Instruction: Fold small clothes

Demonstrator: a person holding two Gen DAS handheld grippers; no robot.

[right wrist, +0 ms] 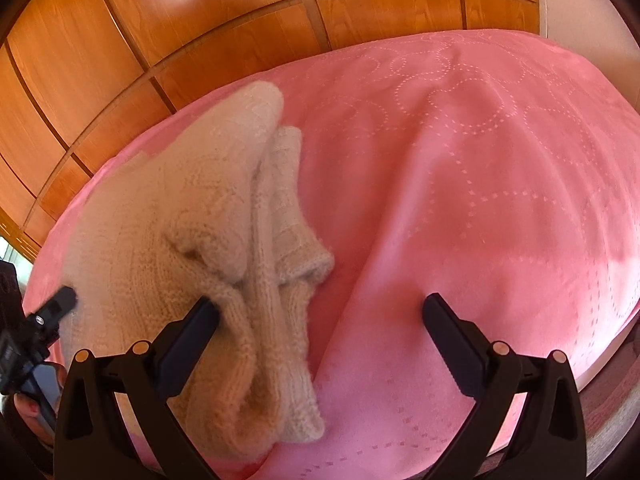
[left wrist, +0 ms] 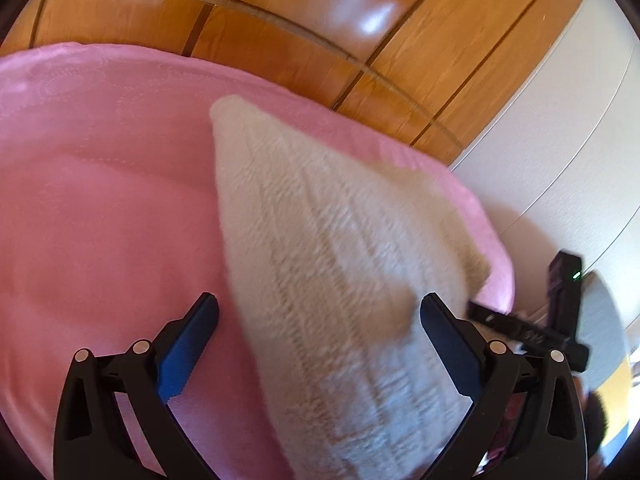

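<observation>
Cream knitwear (right wrist: 192, 248), a small chunky-ribbed garment, lies bunched on a pink blanket (right wrist: 460, 208) that covers the bed or cushion beneath it (which of the two the pictures do not settle). In the right wrist view it sits left of centre, its body heaped in soft folds with a ribbed cuff or hem (right wrist: 304, 264) poking out toward the middle, and a thick rolled edge trailing down toward the camera. The right gripper (right wrist: 320, 314) has its jaws spread wide with nothing between them; its left finger (right wrist: 192, 336) lies against the knit's edge, while the other stands over bare pink cloth stitched with dotted rings. In the left wrist view the same garment rises as a blurred, tilted sheet across the middle of the frame, passing between the jaws of the left gripper (left wrist: 320, 314), which are also wide apart and closed on nothing; the fabric looks to brush the right-hand finger (left wrist: 444, 344). Glossy wooden panelling (left wrist: 280, 40) stands behind the blanket, and the other handheld rig (left wrist: 560, 316) shows at the right edge.
</observation>
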